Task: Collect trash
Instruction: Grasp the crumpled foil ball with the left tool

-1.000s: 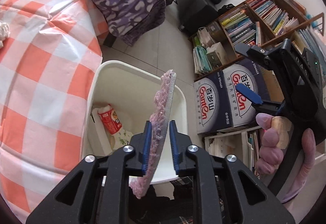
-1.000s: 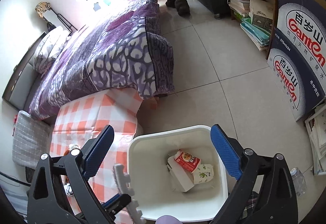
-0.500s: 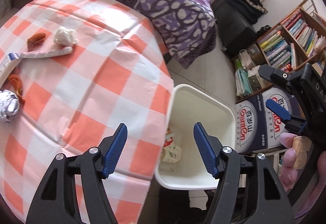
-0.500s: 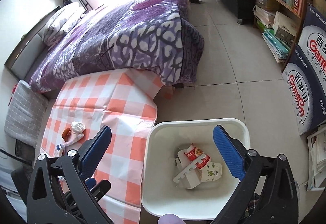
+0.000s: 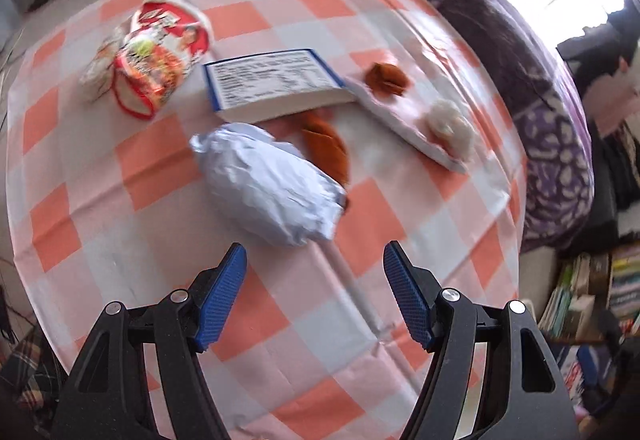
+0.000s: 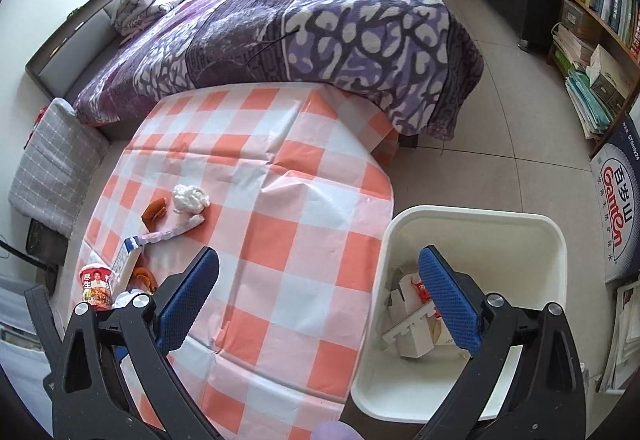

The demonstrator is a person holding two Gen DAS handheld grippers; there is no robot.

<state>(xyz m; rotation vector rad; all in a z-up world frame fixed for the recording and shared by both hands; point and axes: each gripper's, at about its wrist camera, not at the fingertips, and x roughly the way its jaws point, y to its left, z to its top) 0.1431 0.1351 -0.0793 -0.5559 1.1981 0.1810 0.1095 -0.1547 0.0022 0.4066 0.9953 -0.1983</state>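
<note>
The left gripper [image 5: 315, 296] is empty, its jaws wide apart. The crumpled foil wrapper [image 5: 269, 186] lies just ahead of it, mid-table [image 5: 100, 176], long side slanting across. The right gripper [image 6: 318, 302], also wide and empty, hangs between the table edge and the bin [image 6: 476, 216], farther away.

On the bench [image 6: 280, 240], the noodle cup [image 6: 96, 286], box [image 6: 126, 262], foil wrapper [image 5: 268, 184] and tissue wad [image 6: 190, 198] lie along its left edge. The trash bin [image 6: 472, 216] stands on the floor [image 6: 492, 144] against its right edge; the bed [image 6: 300, 20] lies behind.
</note>
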